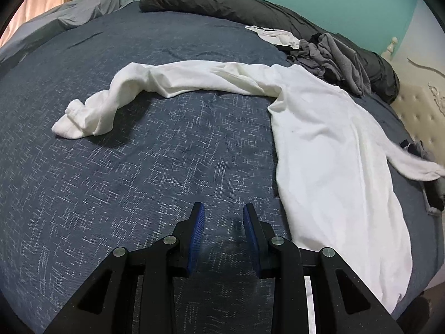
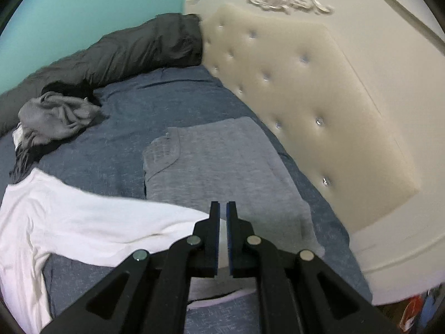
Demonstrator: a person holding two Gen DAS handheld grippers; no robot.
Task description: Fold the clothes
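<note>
While the white long-sleeved shirt (image 1: 328, 139) lies spread on the blue bedspread (image 1: 139, 181), the right tongs (image 2: 223, 208) are clamped on its sleeve cuff near the tufted headboard (image 2: 306, 105); the left tongs (image 1: 224, 211) hover apart, empty, beside the shirt's hem. No readable writing shows.

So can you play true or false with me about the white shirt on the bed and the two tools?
1. The right tool is pinching a sleeve of the white shirt. True.
2. The left tool is holding the shirt's other sleeve. False: it holds nothing, its jaws apart over the bare blue bed cover.
3. The shirt is already folded into a neat square. False: it lies spread out, one sleeve stretched across the bed.
4. A crumpled grey pile of clothes lies near the dark pillow. True.
5. The headboard is bright red. False: it is cream and padded.
</note>
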